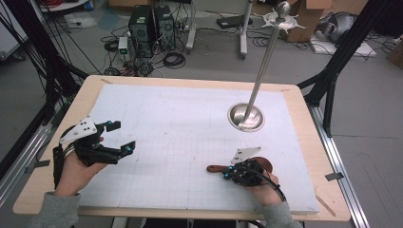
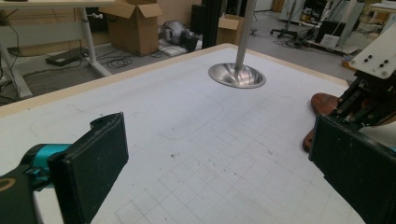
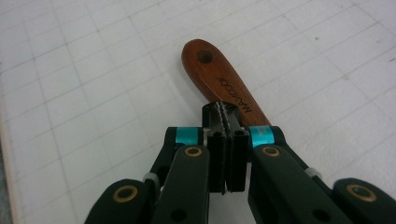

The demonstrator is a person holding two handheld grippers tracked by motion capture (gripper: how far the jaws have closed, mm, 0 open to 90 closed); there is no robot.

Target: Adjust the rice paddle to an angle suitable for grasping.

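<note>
A wooden utensil with a reddish-brown handle [image 3: 212, 77], a hole near its end, lies flat on the white gridded mat [image 1: 180, 137] at the front right. My right gripper [image 3: 226, 112] is shut, pads pressed together, its tips right over the handle's middle; whether they touch the wood I cannot tell. In the high view the handle [image 1: 215, 168] sticks out to the left of the right gripper [image 1: 229, 174]. My left gripper [image 1: 120, 137] hovers open over the mat's left side with nothing between its pads. In the left gripper view the left gripper [image 2: 219, 149] faces the utensil [image 2: 323, 102].
A steel stand with a round dish base [image 1: 245, 117] and a tall pole [image 1: 266, 57] rises at the mat's back right; the same base [image 2: 236, 75] shows in the left gripper view. The wooden table edge [image 1: 190, 81] borders the mat. Computers, cables and boxes crowd the floor beyond.
</note>
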